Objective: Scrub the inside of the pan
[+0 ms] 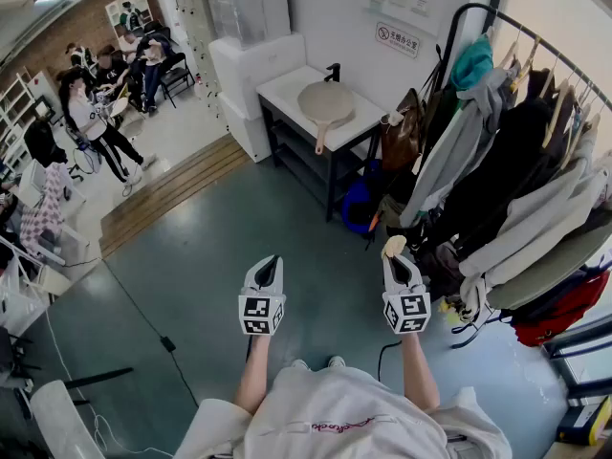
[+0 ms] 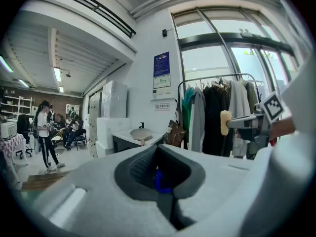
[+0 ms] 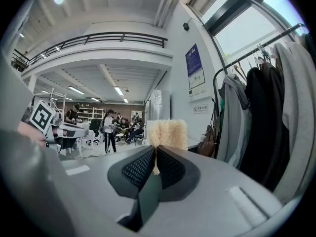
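Note:
A beige pan point(image 1: 325, 103) lies on a white-topped black table point(image 1: 287, 92) against the far wall, its handle pointing toward me; the left gripper view shows the pan point(image 2: 140, 134) small and distant. Both grippers hang over the grey floor, well short of that table. My left gripper point(image 1: 265, 273) point(image 2: 165, 168) has its jaws together with nothing between them. My right gripper point(image 1: 397, 268) point(image 3: 156, 163) is shut on a pale yellow sponge point(image 1: 393, 247) point(image 3: 167, 132), which sticks out past the tips. The sponge point(image 2: 225, 122) also appears in the left gripper view.
A clothes rack point(image 1: 521, 151) full of coats stands close on the right, a brown handbag point(image 1: 402, 137) hanging at its near end. White cabinets point(image 1: 251, 60) flank the table. Several people point(image 1: 100, 75) sit and stand at the back left. A black cable point(image 1: 167, 342) lies on the floor.

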A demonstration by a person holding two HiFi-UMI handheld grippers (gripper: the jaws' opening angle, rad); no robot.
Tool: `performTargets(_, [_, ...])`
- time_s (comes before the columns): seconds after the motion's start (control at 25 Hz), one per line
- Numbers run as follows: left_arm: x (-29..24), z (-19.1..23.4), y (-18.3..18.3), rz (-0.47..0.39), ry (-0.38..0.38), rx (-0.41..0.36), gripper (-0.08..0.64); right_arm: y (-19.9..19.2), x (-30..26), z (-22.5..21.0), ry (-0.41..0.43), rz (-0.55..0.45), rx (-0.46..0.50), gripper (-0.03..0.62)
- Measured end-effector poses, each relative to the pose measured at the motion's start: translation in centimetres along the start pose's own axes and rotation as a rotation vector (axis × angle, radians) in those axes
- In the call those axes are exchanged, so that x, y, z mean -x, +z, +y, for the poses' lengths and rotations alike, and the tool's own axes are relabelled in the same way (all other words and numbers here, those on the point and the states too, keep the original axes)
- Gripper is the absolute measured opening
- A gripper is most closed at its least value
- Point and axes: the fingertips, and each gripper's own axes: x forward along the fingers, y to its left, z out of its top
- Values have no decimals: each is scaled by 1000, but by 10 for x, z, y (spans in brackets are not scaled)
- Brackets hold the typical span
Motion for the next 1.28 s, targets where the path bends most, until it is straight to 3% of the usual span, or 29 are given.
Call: performTargets(1.28, [-50, -73, 9, -1, -17, -21, 0, -12, 7, -55, 58, -4, -10, 23])
